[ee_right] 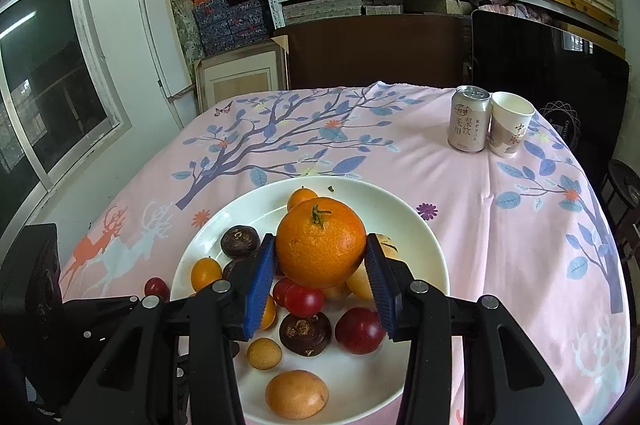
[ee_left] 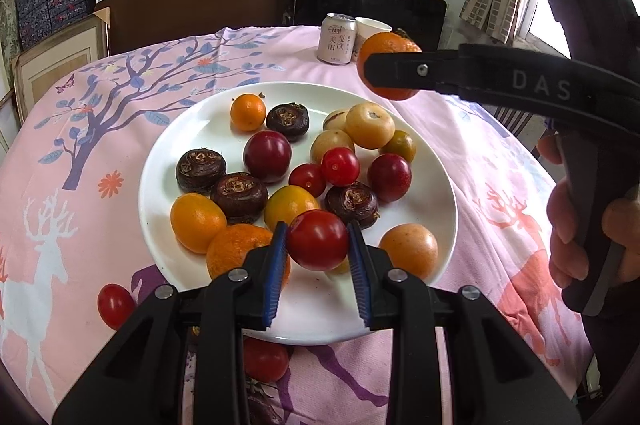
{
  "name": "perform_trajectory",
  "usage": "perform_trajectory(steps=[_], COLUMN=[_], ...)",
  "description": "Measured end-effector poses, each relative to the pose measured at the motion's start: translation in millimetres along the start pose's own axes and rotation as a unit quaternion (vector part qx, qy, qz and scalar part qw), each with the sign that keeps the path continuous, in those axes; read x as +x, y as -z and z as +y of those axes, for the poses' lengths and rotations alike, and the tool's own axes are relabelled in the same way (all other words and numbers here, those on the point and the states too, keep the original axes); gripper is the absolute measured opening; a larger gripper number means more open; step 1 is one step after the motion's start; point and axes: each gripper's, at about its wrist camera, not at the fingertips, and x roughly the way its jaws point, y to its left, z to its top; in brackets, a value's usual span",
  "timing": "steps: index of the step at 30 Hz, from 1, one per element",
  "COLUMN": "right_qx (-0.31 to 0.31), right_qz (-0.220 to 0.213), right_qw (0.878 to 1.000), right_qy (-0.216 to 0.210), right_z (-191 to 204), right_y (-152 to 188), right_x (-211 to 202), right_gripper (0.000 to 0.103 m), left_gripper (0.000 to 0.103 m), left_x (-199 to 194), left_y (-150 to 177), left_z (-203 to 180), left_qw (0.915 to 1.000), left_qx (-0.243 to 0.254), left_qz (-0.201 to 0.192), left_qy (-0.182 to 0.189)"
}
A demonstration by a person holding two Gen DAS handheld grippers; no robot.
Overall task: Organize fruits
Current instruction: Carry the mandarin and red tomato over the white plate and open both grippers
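Left wrist view: we hold the left gripper (ee_left: 318, 239) over the near rim of the white plate (ee_left: 436, 161), and its blue pads (ee_left: 278, 265) are clamped on a red cherry tomato (ee_left: 317, 240), which hangs just above the plate's near edge. Under and beyond it the plate carries a mix of fruit: dark water chestnuts (ee_left: 240, 196), small orange kumquats (ee_left: 198, 222), pale yellow round fruits (ee_left: 370, 125), dark red plums (ee_left: 267, 156) and more small tomatoes (ee_left: 340, 166). Two loose tomatoes lie off the plate on the pink tablecloth (ee_left: 120, 113), one (ee_left: 116, 306) just left of the rim, the other (ee_left: 266, 359) partly hidden under our gripper. At the right of this view we see the right gripper (ee_left: 384, 71) from the side, gripping a mandarin (ee_left: 386, 49) well above the cloth, with our hand (ee_left: 576, 221) on its handle.

Right wrist view: the same mandarin (ee_right: 320, 241), stem up, sits squeezed between our right gripper's (ee_right: 320, 277) blue pads (ee_right: 260, 281), raised over the middle of the plate (ee_right: 400, 209). At the far right of the table a drink can (ee_right: 470, 117) stands touching a paper cup (ee_right: 510, 129).
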Motion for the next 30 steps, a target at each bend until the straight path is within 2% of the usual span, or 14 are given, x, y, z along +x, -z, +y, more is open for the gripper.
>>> perform_trajectory(steps=[30], right_qx=[0.000], right_qz=[0.007], right_qw=[1.000], right_qy=[0.003], right_z=[-6], right_y=[-1], right_x=[11], right_gripper=[0.045], left_gripper=[0.030], left_x=[3], left_y=[0], left_z=[0], left_qw=[1.0000], left_qx=[0.000], left_qz=[0.000], left_qy=[-0.001])
